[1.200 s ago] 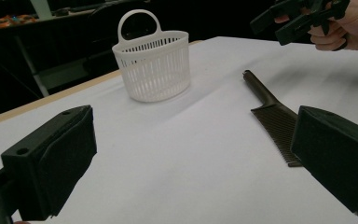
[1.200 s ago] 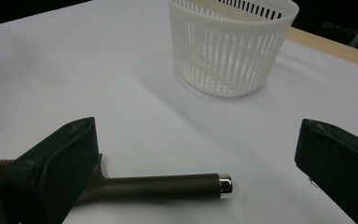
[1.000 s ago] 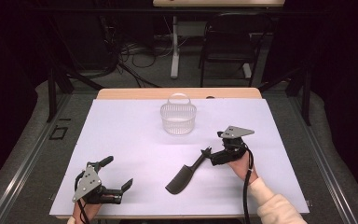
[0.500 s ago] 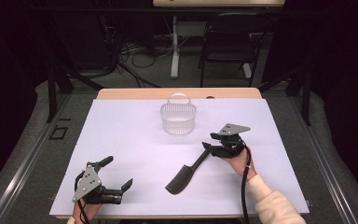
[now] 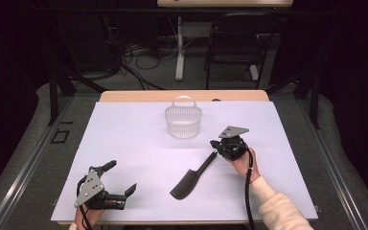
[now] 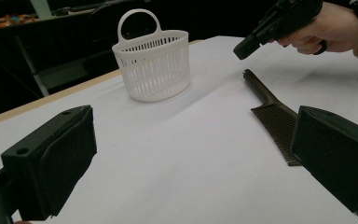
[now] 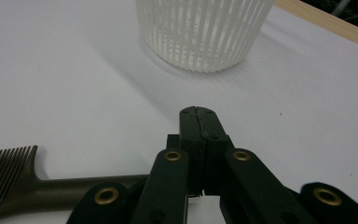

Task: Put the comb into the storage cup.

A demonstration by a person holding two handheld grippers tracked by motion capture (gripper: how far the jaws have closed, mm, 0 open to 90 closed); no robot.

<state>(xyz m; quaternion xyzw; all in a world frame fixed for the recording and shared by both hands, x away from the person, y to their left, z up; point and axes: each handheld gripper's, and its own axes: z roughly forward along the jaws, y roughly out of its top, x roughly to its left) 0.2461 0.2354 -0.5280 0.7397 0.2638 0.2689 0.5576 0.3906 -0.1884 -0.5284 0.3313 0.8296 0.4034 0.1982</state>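
Note:
A dark comb (image 5: 194, 176) lies flat on the white table cover, its handle pointing toward my right gripper (image 5: 215, 143). That gripper hovers just over the handle's end (image 6: 249, 74) with its jaws pressed together. They have just been closing, and nothing is between them. In the right gripper view the shut right gripper (image 7: 199, 112) sits above the comb handle (image 7: 51, 186). A white slatted basket (image 5: 183, 122) stands upright beyond it. My left gripper (image 5: 121, 176) rests open near the front left edge, with the comb's teeth (image 6: 272, 123) off to its right.
The basket (image 6: 151, 65) has a loop handle and looks empty from here. The white cover (image 5: 134, 143) spreads over a wooden table (image 5: 124, 96). A chair and cables stand on the floor behind the table.
The right gripper's jaws have gone from wide open to shut, and the hand shifted slightly toward the comb handle's end. The comb, basket and left gripper stayed put.

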